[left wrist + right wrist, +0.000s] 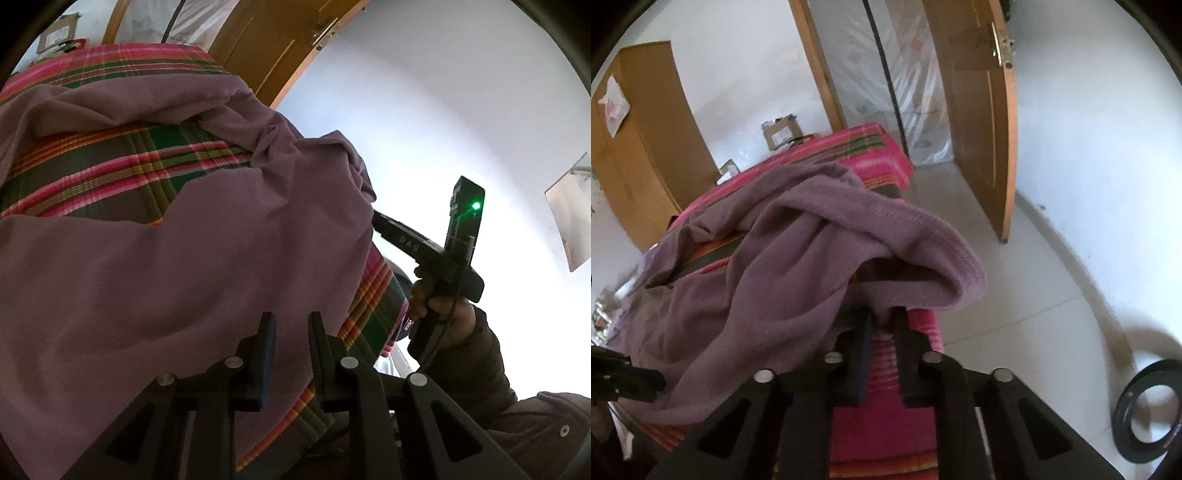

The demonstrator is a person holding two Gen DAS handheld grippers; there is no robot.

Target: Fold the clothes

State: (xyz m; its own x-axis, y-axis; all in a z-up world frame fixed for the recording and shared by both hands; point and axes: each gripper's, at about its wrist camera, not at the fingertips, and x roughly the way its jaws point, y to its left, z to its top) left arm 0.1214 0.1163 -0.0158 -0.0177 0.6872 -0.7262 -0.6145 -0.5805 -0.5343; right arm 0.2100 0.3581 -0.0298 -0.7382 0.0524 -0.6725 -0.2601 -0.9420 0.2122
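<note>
Fold clothes, mid-task entry. The soft mauve-purple knit garment (155, 258) lies rumpled across the pink, green and orange plaid bedcover (110, 173), with a strip of plaid showing through a gap in its middle, so it is not yet flat.

My left gripper (291, 325): jaws stand a little apart, and the near edge of the garment runs beneath and between them. I cannot see the pads pressing on cloth (the fabric passes under the left finger, but the gap itself looks clear), so I read it as not gripping.

My right gripper (882, 314): jaws nearly closed on a fold of the garment's thick hemmed edge, which bunches and rolls over just above the tips. From the left camera, the nose of that gripper disappears into the bunched cloth at the bed's far side, with my hand (439, 299) on its handle.

Key relation — the garment stretches away from me, its long axis running from the near corner toward the wooden door (979, 122). The gathered hem sits directly ahead of the right tips, at the bed edge; the flat body lies to that gripper's left. The right hand is the nearer to the bunched end; the left is nearer to the flat hem.

Judgement: spreading comes before folding — left must take its edge first.
</note>
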